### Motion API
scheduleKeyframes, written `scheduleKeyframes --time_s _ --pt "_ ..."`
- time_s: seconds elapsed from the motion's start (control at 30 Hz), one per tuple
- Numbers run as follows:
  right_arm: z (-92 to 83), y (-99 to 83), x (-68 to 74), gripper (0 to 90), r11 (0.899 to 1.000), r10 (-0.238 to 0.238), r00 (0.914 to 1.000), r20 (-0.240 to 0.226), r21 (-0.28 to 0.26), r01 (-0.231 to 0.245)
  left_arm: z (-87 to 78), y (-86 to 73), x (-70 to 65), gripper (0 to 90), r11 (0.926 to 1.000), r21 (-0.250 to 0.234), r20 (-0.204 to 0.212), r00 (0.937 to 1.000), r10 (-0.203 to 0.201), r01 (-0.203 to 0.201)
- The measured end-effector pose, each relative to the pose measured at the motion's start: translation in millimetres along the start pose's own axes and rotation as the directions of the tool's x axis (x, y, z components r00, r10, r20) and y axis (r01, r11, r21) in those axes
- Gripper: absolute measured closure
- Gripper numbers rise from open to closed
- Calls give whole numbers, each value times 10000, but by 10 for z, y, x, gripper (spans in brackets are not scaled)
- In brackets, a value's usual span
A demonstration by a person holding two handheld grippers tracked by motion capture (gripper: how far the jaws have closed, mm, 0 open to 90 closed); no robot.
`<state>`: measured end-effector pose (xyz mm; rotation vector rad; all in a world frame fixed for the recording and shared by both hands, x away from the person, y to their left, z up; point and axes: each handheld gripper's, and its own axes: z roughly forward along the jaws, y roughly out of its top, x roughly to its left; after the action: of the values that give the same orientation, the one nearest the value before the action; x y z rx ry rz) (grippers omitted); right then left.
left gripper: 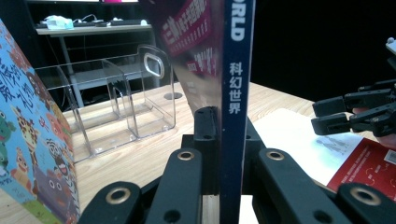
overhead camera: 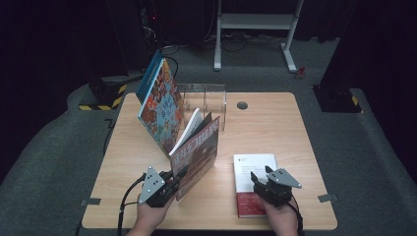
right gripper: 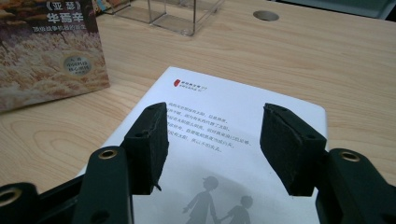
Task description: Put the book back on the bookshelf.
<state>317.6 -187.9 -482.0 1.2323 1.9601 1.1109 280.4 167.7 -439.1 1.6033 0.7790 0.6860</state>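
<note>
The left gripper [overhead camera: 173,178] is clamped on the lower spine edge of a magazine [overhead camera: 196,156], and the left gripper view makes it plain: the blue spine [left gripper: 233,107] runs straight up between the two black jaws, which press on it from both sides. The magazine stands upright on the table [overhead camera: 275,123], tilted back a little, its reddish cover facing right in the high view. Just behind it a larger picture book [overhead camera: 162,105] with a busy, colourful cover leans the same way, and a thin white book [overhead camera: 189,129] sits between the two. A clear acrylic file holder [overhead camera: 209,101] stands at the back of the table, just behind the leaning books, its compartments see-through in the left gripper view [left gripper: 116,107].

Over on the right, the right gripper [overhead camera: 260,181] hovers above a white-and-red book [overhead camera: 253,169] lying flat near the front edge of the table. Its jaws are spread apart with nothing between them; in the right gripper view the pads [right gripper: 149,144] stand on either side of the white page [right gripper: 224,140] printed with text and two grey figures. Whether the tips touch the cover I cannot tell.
</note>
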Motion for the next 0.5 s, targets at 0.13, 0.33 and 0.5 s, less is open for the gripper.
scheduleKeyframes --time_s 0.13,0.33,0.5 --pt "-8 -4 -17 413 9998 170 9999 6 -80 -170 28 32 -11 839 10000 -33 -4 10000 44 -44" --pt "-14 -8 -18 414 9998 186 9998 1 -102 -186 69 90 -18 840 10000 -75 -30 10000 45 -45" --pt "-18 -13 -27 416 9997 243 9997 -90 -85 -244 110 159 0 841 10000 -77 -25 10000 -11 11"
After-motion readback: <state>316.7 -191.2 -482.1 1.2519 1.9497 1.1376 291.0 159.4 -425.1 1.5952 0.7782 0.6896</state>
